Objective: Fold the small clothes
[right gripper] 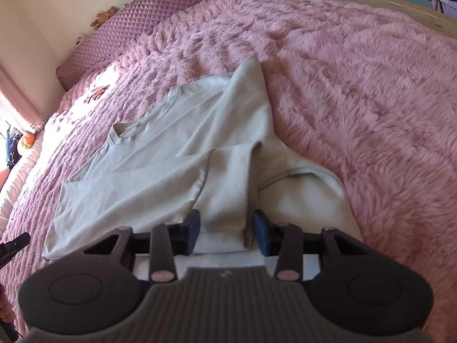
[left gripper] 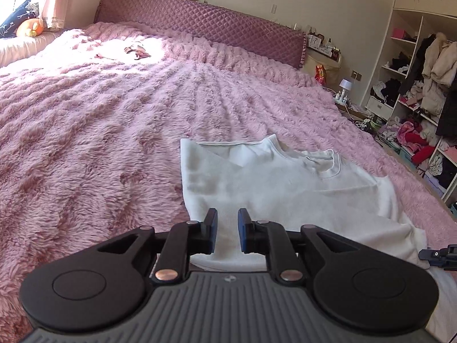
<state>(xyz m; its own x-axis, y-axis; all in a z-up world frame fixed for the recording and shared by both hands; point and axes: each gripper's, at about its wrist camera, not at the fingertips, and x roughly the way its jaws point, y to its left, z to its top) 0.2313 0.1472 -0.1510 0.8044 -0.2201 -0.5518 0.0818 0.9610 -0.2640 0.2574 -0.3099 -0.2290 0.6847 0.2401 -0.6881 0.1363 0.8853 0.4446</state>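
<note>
Nearest the right wrist camera, the right gripper (right gripper: 225, 233) points steeply down over the near hem of the white shirt (right gripper: 160, 154), jaws apart, with a raised fold of cloth (right gripper: 228, 191) standing between the pads but not visibly pinched. A risk here: if the jaws close as they stand, they may catch only the top layer of that ridge, and the folded-over sleeve beneath would slide out when lifted. The plush pink blanket (right gripper: 357, 91) could also drag on the cloth and undo the fold. In the left wrist view the left gripper (left gripper: 227, 230) hovers over the shirt's near edge, tilted down more gently, its jaws at a narrow gap with nothing between them; closing from this height would miss the fabric altogether. The shirt lies flat on the blanket in front of both tools, collar (left gripper: 328, 161) away from them, 1 side already folded in. Farther off stands the quilted headboard (left gripper: 205, 23).
</note>
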